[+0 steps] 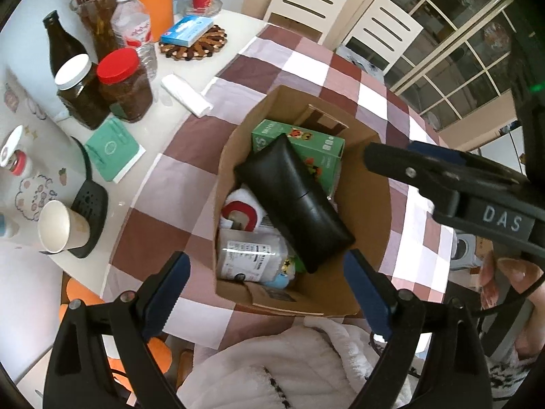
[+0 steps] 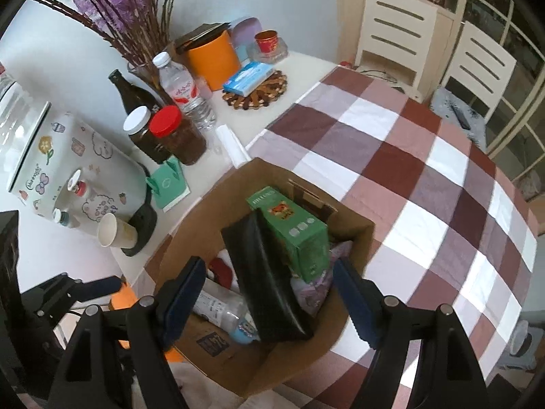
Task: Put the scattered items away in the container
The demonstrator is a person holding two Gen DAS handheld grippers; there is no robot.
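Note:
An open cardboard box stands on the checked tablecloth. Inside lie a black case on top, a green carton, a red and white item, a clear plastic packet and a small blue toy. My left gripper is open and empty above the box's near edge. My right gripper is open and empty over the box; it also shows in the left wrist view at the right.
The checked cloth covers the table right of the box. To the left stand jars, bottles, a paper cup, a green packet, an orange pot, a blue box and a white cooker. White chairs stand behind.

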